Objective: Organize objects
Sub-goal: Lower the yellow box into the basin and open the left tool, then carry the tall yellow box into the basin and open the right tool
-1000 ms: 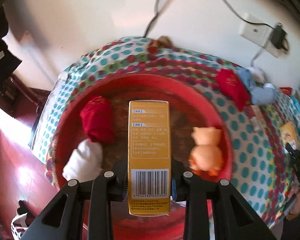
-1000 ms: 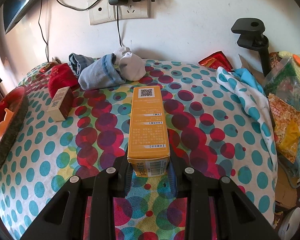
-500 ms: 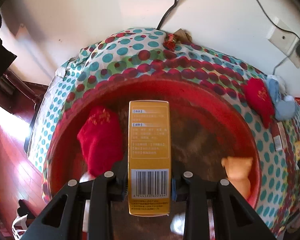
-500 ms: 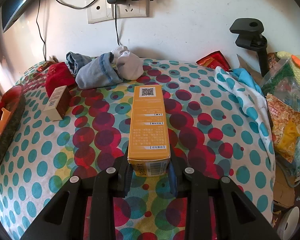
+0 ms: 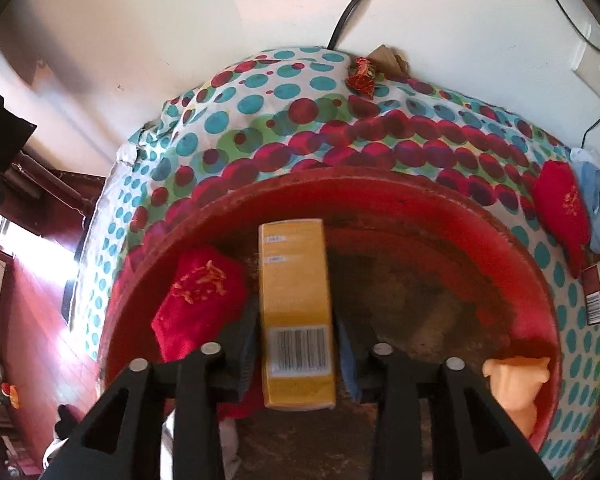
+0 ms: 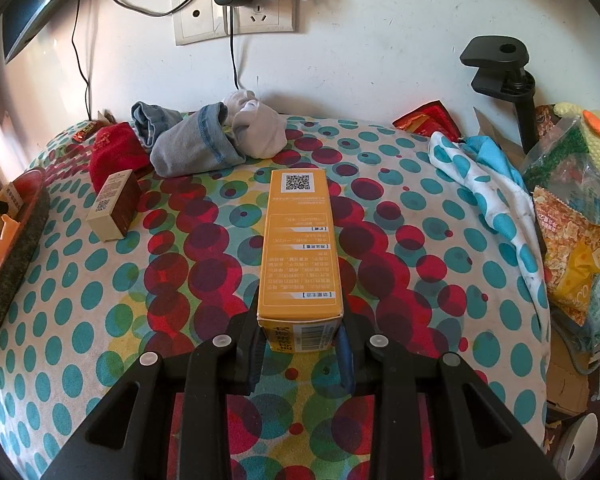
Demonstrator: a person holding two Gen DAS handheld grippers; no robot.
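Observation:
My left gripper (image 5: 296, 354) has its jaws parted wider than the yellow box (image 5: 294, 300), which lies between them inside the red basin (image 5: 380, 196); gaps show on both sides. The basin also holds a red pouch (image 5: 198, 300) left of the box and an orange toy (image 5: 516, 384) at the right. My right gripper (image 6: 300, 344) is shut on a second yellow box (image 6: 300, 240) and holds it over the dotted cloth (image 6: 100, 320). The basin's edge (image 6: 16, 248) shows at the far left of the right wrist view.
On the cloth lie a small brown box (image 6: 114, 210), a red pouch (image 6: 114, 152), and rolled grey and blue socks (image 6: 204, 144). Snack bags (image 6: 572, 256) and a black clamp (image 6: 504, 64) stand at the right. Wall sockets (image 6: 236, 16) are behind.
My left gripper has dropped lower into the basin and its jaws have opened off the yellow box. The right gripper with its box has barely moved.

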